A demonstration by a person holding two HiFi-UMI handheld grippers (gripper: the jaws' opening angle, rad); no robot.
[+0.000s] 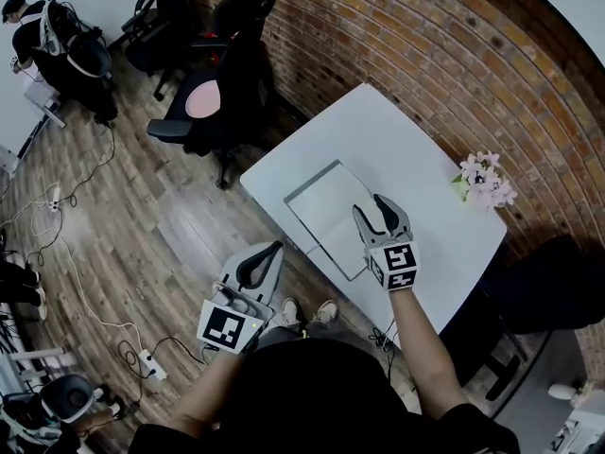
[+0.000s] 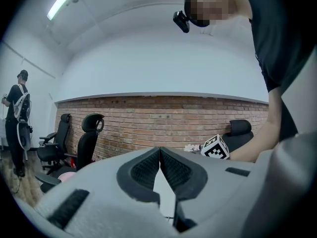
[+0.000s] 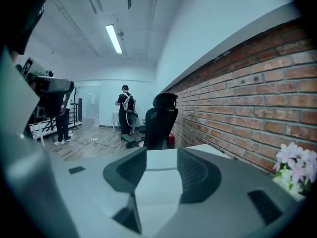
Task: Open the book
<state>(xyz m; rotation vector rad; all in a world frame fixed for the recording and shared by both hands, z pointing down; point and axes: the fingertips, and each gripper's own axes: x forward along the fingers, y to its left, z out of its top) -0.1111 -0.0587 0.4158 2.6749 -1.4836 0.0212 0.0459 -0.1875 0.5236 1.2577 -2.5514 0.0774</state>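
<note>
A closed book [image 1: 326, 211] with a pale grey-white cover lies flat on the white table [image 1: 397, 140], near its front edge. My right gripper [image 1: 375, 208] hovers over the book's right half, jaws open and nothing between them. In the right gripper view, the two dark pads stand apart around the gripper [image 3: 161, 155], and the book's pale cover [image 3: 156, 192] shows below. My left gripper [image 1: 261, 261] hangs off the table's near-left edge, over the wooden floor and apart from the book. Its pads meet at the tips of the gripper [image 2: 159, 150], so it is shut and holds nothing.
A small bunch of pink-white flowers [image 1: 484, 183] stands at the table's right edge by the brick wall [image 1: 473, 55]. Black office chairs [image 1: 222, 93] stand beyond the table's far-left corner. A person [image 1: 38, 36] stands far left. Cables and a power strip [image 1: 151, 362] lie on the floor.
</note>
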